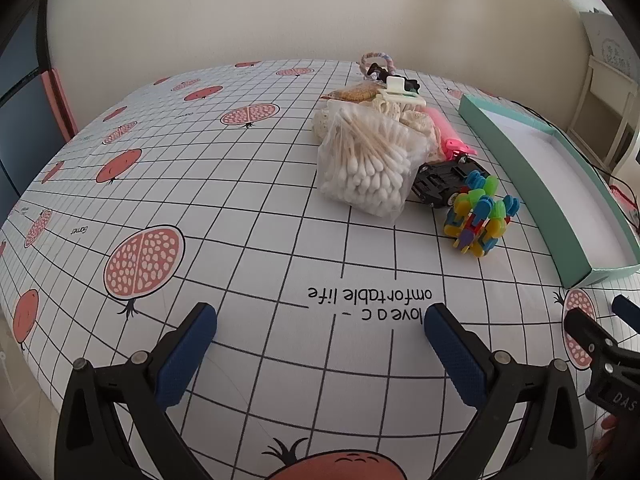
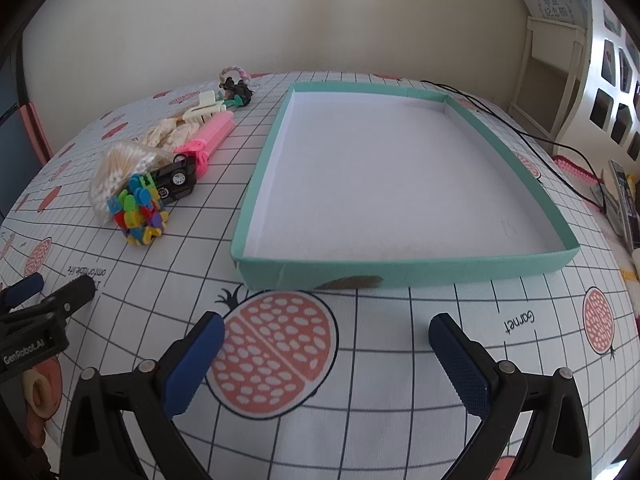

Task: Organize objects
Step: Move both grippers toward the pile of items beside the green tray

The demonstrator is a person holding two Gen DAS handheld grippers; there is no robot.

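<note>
Gridded cloth (image 1: 248,240) printed with pomegranates covers the table. Near its front edge, the left gripper (image 1: 320,322) and right gripper (image 2: 326,332) both hover with jaws spread and nothing between them, likely poised to start. Farther out on the left, a heap waits: cotton swab bag (image 1: 366,164), toy car (image 1: 442,180), bright plastic blocks (image 1: 480,218), pink clip (image 2: 210,140). Just right of it lies the teal tray (image 2: 400,270), bare inside, probably where these belong.
</note>
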